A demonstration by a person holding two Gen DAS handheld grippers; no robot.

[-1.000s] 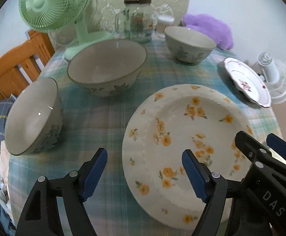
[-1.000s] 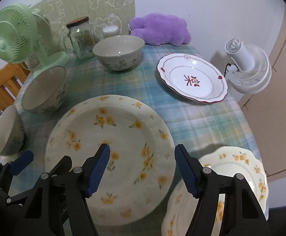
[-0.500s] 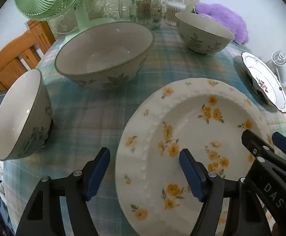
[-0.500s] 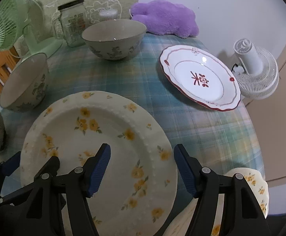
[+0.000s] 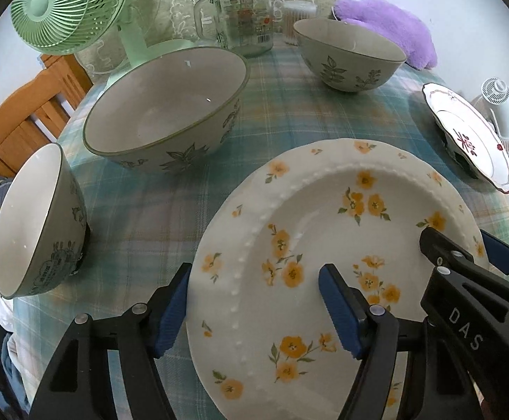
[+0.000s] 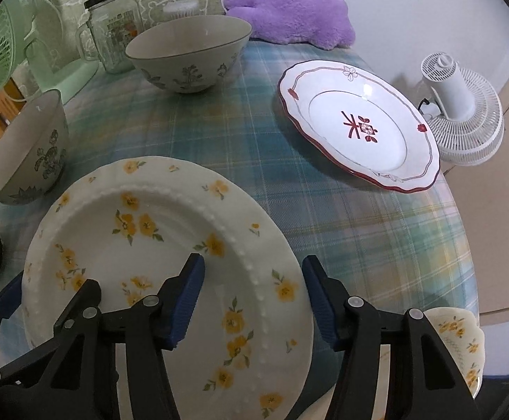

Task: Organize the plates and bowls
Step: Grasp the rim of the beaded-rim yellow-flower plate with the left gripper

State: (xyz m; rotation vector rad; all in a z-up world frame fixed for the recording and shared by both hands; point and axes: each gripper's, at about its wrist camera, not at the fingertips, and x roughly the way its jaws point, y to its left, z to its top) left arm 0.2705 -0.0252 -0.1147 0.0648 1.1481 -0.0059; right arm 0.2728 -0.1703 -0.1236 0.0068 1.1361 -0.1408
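Both grippers have sunk toward the large cream yellow-flowered plate [image 5: 328,210] on the checked tablecloth [image 6: 359,217]; left gripper [image 5: 254,306] and right gripper [image 6: 252,297], jaws just narrowing but unclamped, straddle opposite rims. Closing both evenly should keep the plate level.

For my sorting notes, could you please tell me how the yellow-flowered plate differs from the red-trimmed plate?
The yellow-flowered plate has scattered yellow blossoms and a beaded ring; the red-trimmed plate has a scalloped red edge and one red motif at its centre. The first sits near, straddled by both grippers; the second lies farther back, beside the white fan. Both are white, empty and upright.
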